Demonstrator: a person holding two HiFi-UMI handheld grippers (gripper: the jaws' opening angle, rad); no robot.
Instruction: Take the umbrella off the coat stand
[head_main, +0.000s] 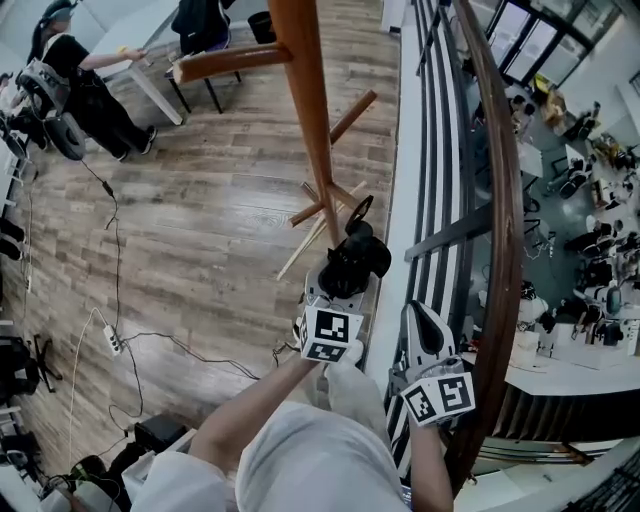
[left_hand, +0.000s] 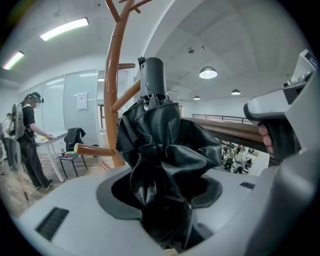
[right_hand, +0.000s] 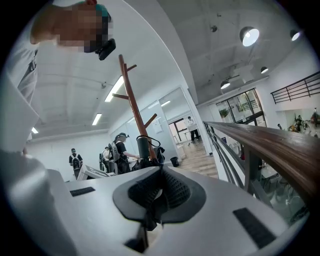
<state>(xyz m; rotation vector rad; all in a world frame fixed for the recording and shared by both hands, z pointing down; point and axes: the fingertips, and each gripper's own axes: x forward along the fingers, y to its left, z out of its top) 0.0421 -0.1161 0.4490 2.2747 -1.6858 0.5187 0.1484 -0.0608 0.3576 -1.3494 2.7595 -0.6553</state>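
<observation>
A black folded umbrella (head_main: 352, 262) stands handle-up right beside the brown wooden coat stand (head_main: 305, 90). My left gripper (head_main: 343, 283) is shut on its bunched fabric. In the left gripper view the umbrella (left_hand: 160, 150) fills the space between the left gripper's (left_hand: 165, 195) jaws, with the coat stand (left_hand: 114, 100) just behind it. Its strap loop lies near a low peg; I cannot tell whether it hangs on it. My right gripper (head_main: 423, 315) is to the right, by the railing, shut and empty (right_hand: 155, 192). From there the umbrella (right_hand: 145, 152) shows ahead by the coat stand (right_hand: 131, 100).
A wooden handrail (head_main: 505, 200) on dark railing posts runs close along the right, with a lower floor beyond. A person (head_main: 75, 75) stands at a white table at the upper left. Cables and a power strip (head_main: 110, 340) lie on the wood floor.
</observation>
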